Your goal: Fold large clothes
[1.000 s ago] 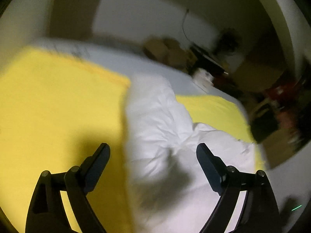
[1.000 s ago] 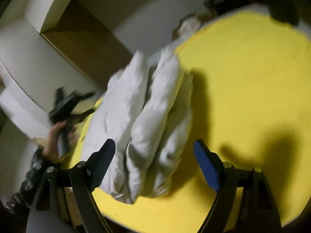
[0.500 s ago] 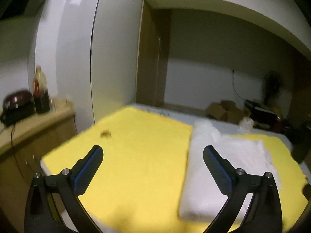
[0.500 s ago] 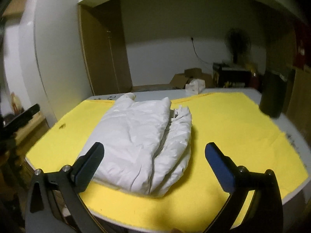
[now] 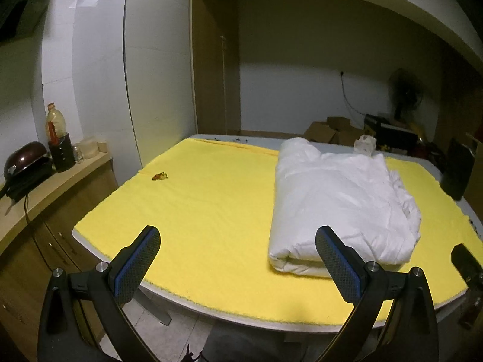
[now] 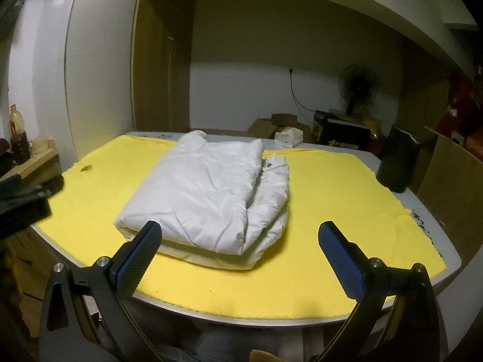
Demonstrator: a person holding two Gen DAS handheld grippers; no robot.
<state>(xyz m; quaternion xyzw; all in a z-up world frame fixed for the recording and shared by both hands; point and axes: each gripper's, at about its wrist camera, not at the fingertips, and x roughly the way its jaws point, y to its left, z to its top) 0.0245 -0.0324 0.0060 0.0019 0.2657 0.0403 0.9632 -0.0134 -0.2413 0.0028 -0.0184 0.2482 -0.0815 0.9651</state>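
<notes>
A big table [image 5: 302, 324] fills the middle of the room, and a yellow cloth [image 5: 211, 205] covers almost all of its top. On the cloth lies the white puffy jacket [image 5: 338, 202], folded into a thick, neat bundle. In the left view it sits toward the right side of the cloth; in the right view [image 6: 208, 193] it sits left of the middle, close to the near edge.

Both claws hang in the air in front of the table's near edge. The left gripper [image 5: 238, 259] has its fingers spread wide and holds nothing. The right gripper [image 6: 240, 250] is spread wide too, and it is not touching the jacket.

On the left stands a wooden counter [image 5: 45, 187] with a dark pot [image 5: 24, 160] and a bottle [image 5: 55, 126] on it. A black bin [image 6: 398, 160] stands at the table's far right corner. Behind the table are brown boxes [image 5: 329, 129] on the floor, a dark fan [image 6: 357, 87] and a small white tissue box [image 6: 288, 137].

Nothing lies between the claws and the jacket. A tiny brown scrap [image 5: 160, 176] rests on the cloth, well apart from the jacket, on the left.
</notes>
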